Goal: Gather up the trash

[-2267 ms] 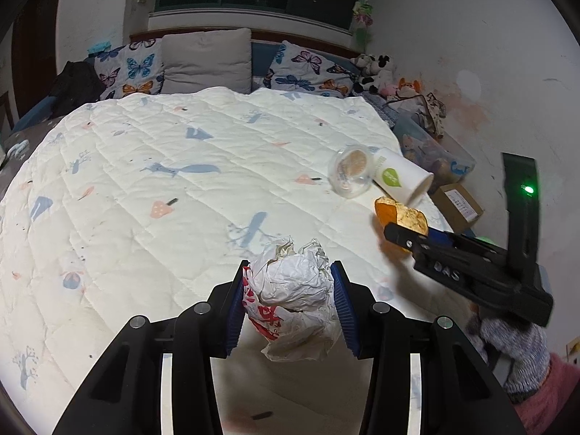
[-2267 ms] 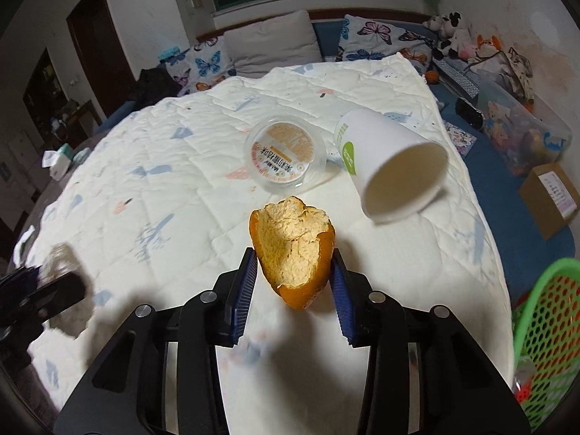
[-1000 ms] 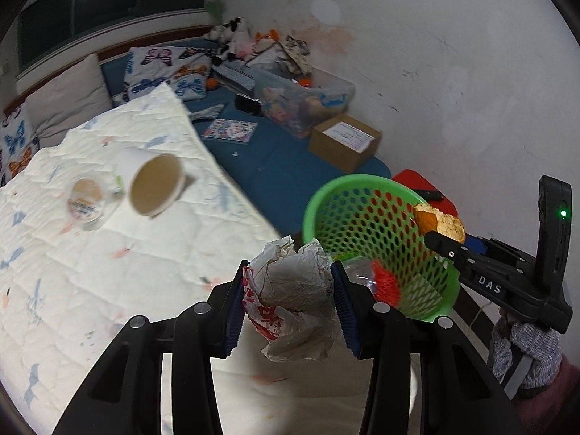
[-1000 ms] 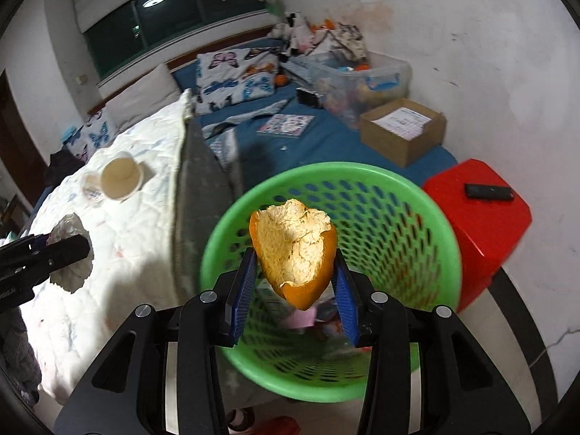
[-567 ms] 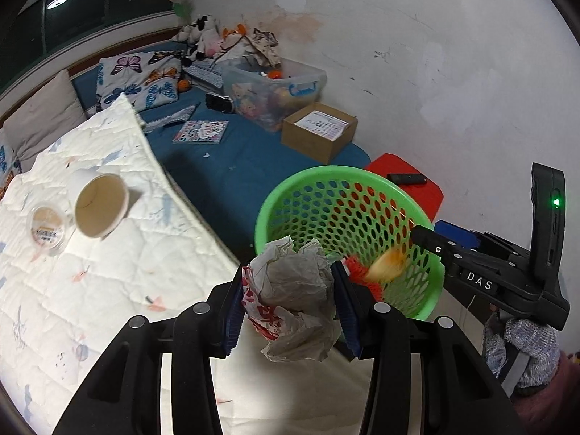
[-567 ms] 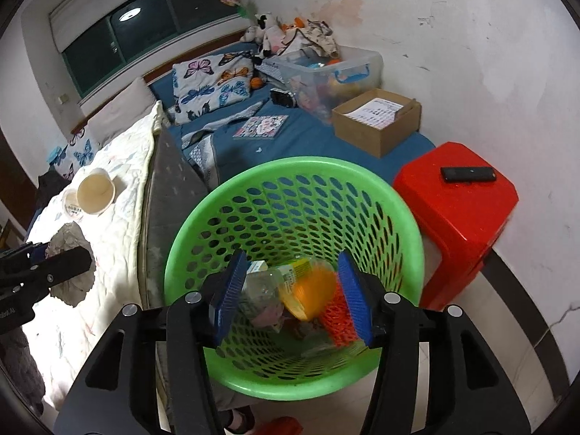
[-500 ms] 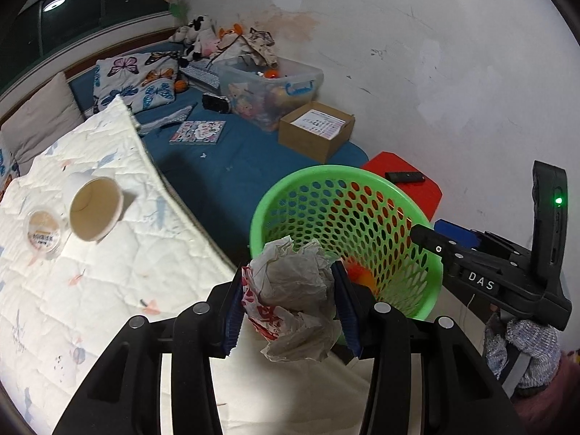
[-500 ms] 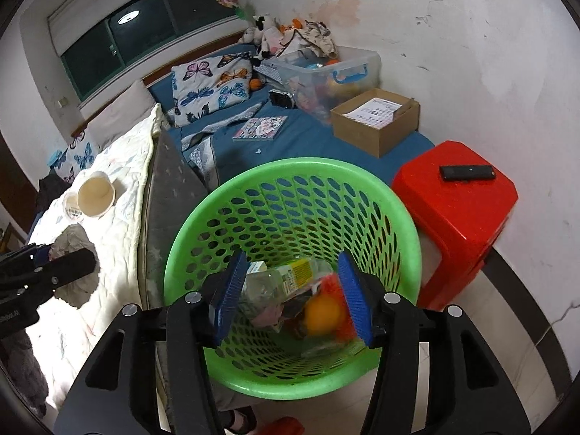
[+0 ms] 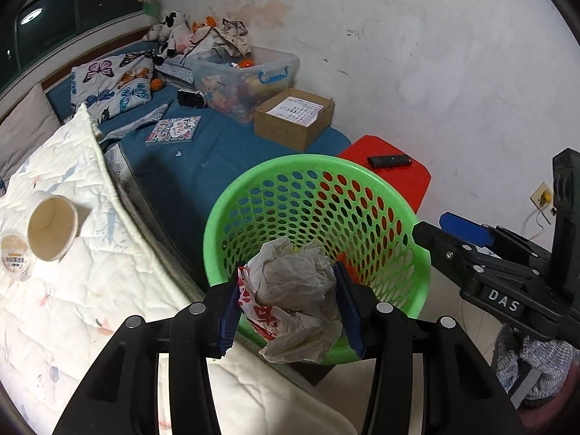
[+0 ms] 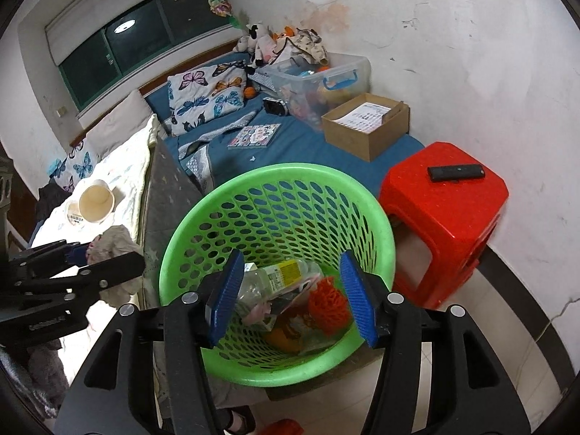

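My left gripper (image 9: 290,304) is shut on a crumpled white paper wrapper with red print (image 9: 293,290), held just over the near rim of the green mesh basket (image 9: 402,210). My right gripper (image 10: 291,290) is open and empty above the same basket (image 10: 275,177). Inside the basket lie an orange peel (image 10: 281,339), a clear plastic bottle (image 10: 279,273), an orange net (image 10: 326,306) and other scraps. A paper cup (image 9: 52,228) on its side and a small lidded tub (image 9: 13,255) lie on the white quilt (image 9: 90,290) at the left.
A red stool (image 10: 446,214) with a black remote (image 10: 455,173) stands right of the basket by the wall. Behind are a cardboard box (image 10: 366,127), a clear storage bin (image 10: 319,79) with toys, butterfly pillows (image 10: 206,98) and a blue mattress (image 9: 217,159).
The right gripper opened over the basket and the orange peel dropped in. The left gripper with the wrapper moved from over the bed to the basket's near rim.
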Tool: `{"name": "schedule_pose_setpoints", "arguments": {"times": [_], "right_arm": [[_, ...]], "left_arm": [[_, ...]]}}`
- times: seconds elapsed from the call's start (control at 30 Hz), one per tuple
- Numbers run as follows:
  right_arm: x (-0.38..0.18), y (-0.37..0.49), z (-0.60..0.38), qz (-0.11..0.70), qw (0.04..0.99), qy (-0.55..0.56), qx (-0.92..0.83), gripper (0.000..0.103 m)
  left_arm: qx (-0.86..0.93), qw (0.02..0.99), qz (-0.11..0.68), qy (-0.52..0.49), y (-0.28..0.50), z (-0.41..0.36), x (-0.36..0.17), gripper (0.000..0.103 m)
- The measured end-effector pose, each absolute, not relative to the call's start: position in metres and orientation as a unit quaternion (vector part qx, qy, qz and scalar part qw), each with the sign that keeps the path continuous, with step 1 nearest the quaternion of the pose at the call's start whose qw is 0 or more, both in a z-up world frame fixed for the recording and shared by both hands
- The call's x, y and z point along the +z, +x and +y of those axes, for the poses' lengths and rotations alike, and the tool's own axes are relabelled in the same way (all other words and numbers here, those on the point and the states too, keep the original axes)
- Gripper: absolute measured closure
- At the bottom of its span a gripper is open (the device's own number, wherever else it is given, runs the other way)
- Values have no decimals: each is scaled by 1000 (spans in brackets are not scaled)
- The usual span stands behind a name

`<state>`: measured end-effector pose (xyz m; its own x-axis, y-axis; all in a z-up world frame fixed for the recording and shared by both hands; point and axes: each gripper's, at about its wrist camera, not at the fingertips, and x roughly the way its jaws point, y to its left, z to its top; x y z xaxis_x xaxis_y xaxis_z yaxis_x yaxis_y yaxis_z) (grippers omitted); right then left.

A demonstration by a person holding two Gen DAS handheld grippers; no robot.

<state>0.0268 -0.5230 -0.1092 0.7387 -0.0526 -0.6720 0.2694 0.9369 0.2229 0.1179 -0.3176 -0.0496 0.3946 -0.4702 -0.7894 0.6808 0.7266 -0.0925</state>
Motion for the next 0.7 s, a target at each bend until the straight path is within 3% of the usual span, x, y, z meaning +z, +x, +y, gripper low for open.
{"name": "schedule_pose_setpoints", "arguments": {"times": [0.37,0.7], "right_arm": [[-109,21,-529,350,919,160,-92,43],[-108,26,-521,352,919,155,-85,41]], "left_arm": [[-346,824,431,126,123,-332,-59,46],[-339,824,439,118,127,-322,-64,44]]}}
